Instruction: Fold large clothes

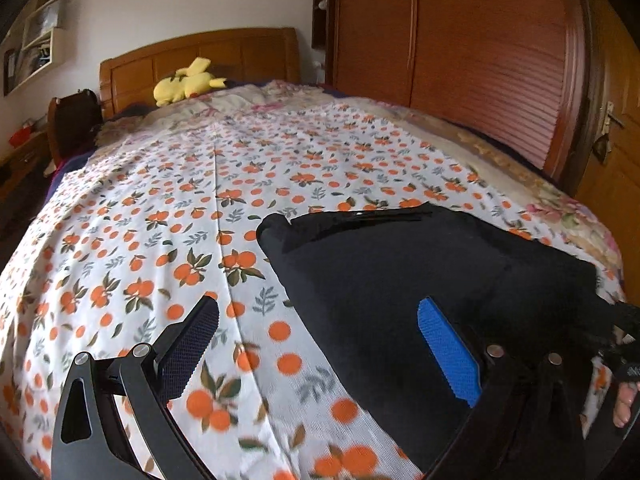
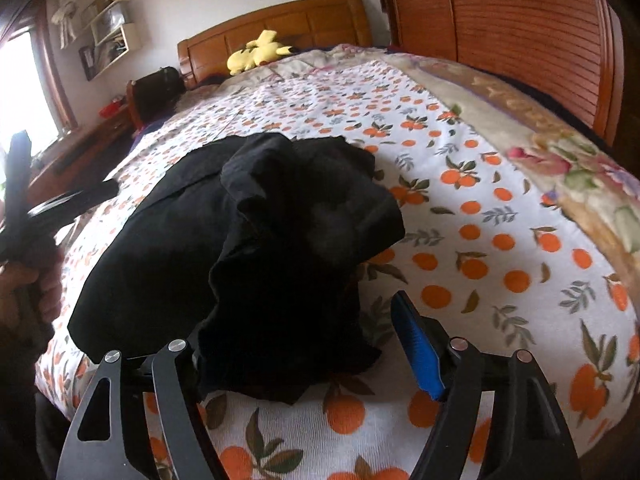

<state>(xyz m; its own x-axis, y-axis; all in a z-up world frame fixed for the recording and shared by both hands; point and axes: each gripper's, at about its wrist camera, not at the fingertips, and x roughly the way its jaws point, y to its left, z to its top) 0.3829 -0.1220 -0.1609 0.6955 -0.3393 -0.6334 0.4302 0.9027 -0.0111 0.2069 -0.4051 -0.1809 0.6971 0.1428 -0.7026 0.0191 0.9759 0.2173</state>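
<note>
My right gripper (image 2: 308,344) has its fingers spread wide, and the bunched near edge of the black garment (image 2: 256,240) sits loosely between them, no pad pressing on it; the blue pad (image 2: 416,354) stands clear of the cloth. My left gripper (image 1: 316,348) is spread too, its dark pad (image 1: 188,352) over bare sheet and its blue pad (image 1: 448,354) over the garment's flat part, nothing pinched.

The garment lies on the orange-print bedsheet (image 2: 500,248), toward the near edge of the bed, flat on one side and rumpled into a heap on the other.

My worries from here: closing the right fingers on that heap would likely catch several layers at once, so the fold would come out lumpy or drag the whole piece. The sheet is thin and loose; a low pinch could grab it along with the garment. The garment is also so dark that I can't make out its hems, so I may pick a wrong edge.
</note>
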